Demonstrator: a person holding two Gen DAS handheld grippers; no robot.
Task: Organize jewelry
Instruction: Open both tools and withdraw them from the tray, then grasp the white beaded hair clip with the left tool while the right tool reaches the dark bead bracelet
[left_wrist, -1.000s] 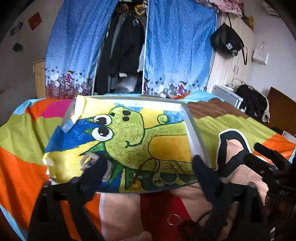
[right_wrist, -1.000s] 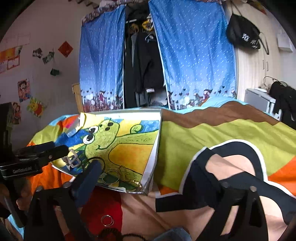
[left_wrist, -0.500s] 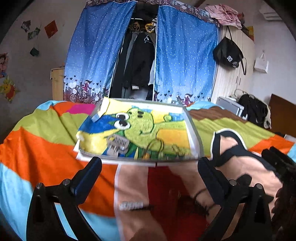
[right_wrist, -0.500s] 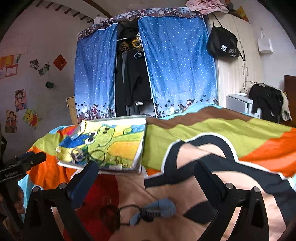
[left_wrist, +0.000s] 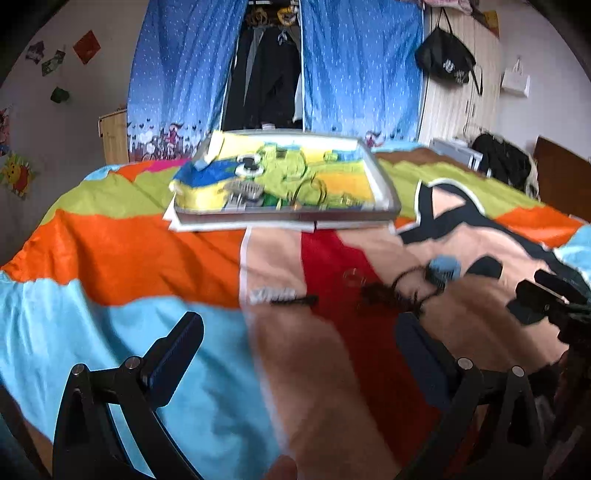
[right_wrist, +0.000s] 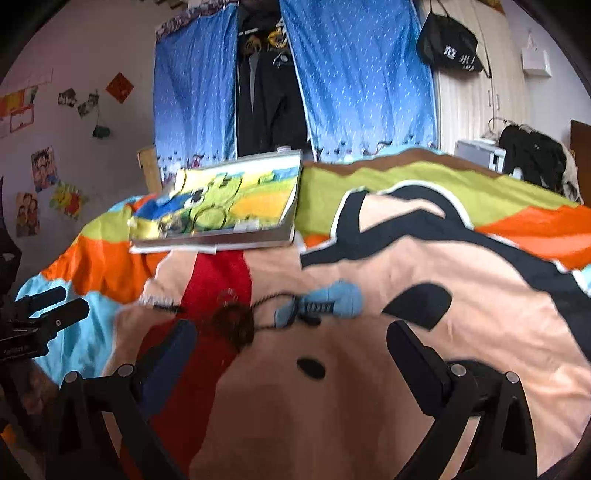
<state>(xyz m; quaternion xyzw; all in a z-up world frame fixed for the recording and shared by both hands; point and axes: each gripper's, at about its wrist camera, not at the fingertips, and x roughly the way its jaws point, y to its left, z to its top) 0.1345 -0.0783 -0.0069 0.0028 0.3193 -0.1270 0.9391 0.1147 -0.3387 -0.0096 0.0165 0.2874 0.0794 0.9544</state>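
A grey tray (left_wrist: 291, 216) lined with a cartoon frog picture lies on the bed and holds a hair clip, bangles and rings. It also shows in the right wrist view as the tray (right_wrist: 221, 240). Loose on the blanket in front of it lie a small ring (left_wrist: 351, 275), a dark scrunchie (left_wrist: 384, 295), a blue clip (left_wrist: 443, 269) and a sparkly barrette (left_wrist: 284, 295). My left gripper (left_wrist: 295, 332) is open and empty, well short of the tray. My right gripper (right_wrist: 291, 332) is open and empty, just before the blue clip (right_wrist: 325, 302) and scrunchie (right_wrist: 232, 325).
The bed wears a bright patchwork blanket (left_wrist: 129, 251). Blue curtains (left_wrist: 177, 74) frame hanging dark clothes behind the bed. A black bag (left_wrist: 447, 62) hangs on the wardrobe at the right. Each gripper shows at the edge of the other's view.
Both grippers have drawn back from the tray and sunk lower. The tray now looks farther off, and the loose pieces on the blanket have come fully into view.
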